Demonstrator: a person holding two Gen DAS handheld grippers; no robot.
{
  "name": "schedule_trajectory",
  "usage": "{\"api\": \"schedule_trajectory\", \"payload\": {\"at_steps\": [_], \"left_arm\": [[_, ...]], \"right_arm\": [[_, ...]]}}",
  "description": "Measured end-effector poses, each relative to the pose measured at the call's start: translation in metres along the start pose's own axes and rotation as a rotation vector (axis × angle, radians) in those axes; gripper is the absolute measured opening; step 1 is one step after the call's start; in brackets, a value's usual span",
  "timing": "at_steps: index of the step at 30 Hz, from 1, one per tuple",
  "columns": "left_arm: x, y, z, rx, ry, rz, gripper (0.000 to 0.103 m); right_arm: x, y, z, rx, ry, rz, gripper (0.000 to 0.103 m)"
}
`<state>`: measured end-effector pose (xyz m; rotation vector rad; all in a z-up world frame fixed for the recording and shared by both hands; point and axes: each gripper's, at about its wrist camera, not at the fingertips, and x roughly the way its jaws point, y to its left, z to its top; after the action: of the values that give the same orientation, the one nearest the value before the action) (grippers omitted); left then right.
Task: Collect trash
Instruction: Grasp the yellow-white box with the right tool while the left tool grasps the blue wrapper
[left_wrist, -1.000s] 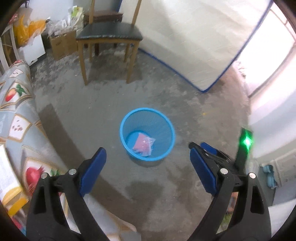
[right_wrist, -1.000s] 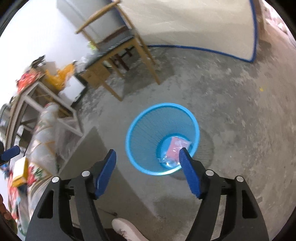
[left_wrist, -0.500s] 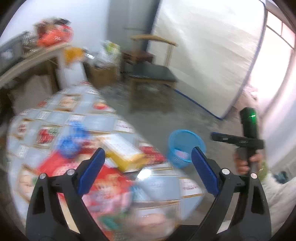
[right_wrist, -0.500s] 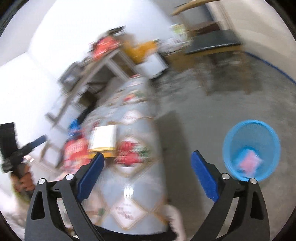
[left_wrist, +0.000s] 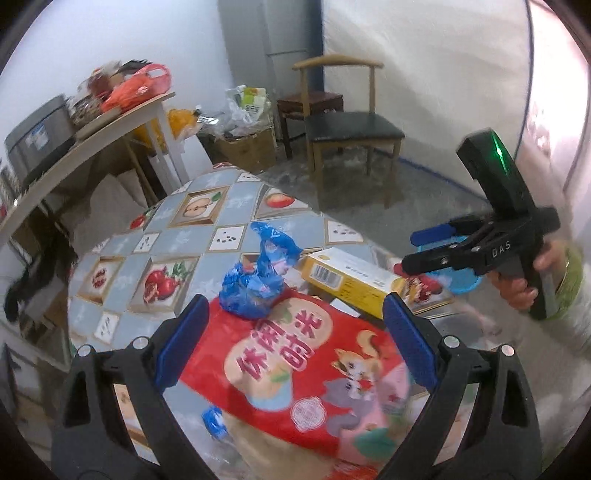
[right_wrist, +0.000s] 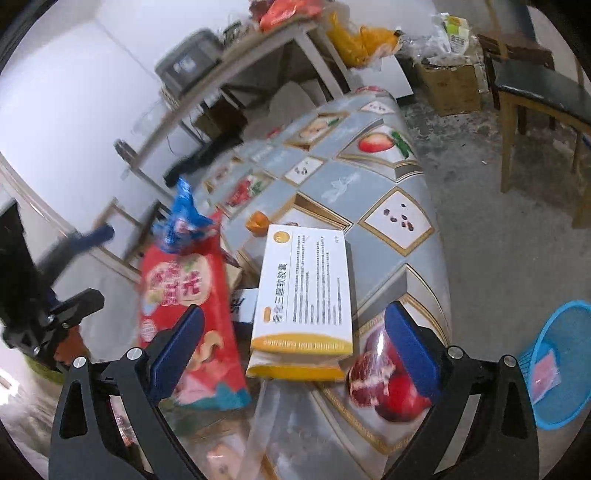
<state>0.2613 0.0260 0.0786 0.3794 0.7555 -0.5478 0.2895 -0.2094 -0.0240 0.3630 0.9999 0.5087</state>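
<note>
Both claws gape wide and empty, left claw over the red snack bag and crumpled blue wrapper on the worktop, right claw above the yellow-white box, blue bin on the floor beside.

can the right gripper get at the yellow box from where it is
Probably yes. The right gripper is open and empty, and the yellow box lies on the table straight ahead between its fingers, nothing covering it; the red bag lies beside it.
</note>
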Motion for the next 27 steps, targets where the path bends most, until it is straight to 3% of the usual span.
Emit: {"api": "schedule_trajectory", "payload": {"at_steps": [6,12,19,27], "left_arm": [[0.029,0.006,0.01,0.044,0.063,0.023,0.091],[0.049,0.023,0.014,-0.03,0.115,-0.001,0.091],[0.064,0.027,0.012,-0.053,0.165,-0.003,0.069],[0.068,0.023,0.008,-0.044,0.184,0.054,0.049]], "right_arm": [[0.028,0.008,0.014,-0.023,0.086,-0.028,0.095],[0.044,0.01,0.019,-0.043,0.123,-0.058,0.095],[0.058,0.007,0.021,-0.029,0.155,-0.062,0.095],[0.068,0.006,0.016,-0.025,0.188,-0.047,0.095]]}}
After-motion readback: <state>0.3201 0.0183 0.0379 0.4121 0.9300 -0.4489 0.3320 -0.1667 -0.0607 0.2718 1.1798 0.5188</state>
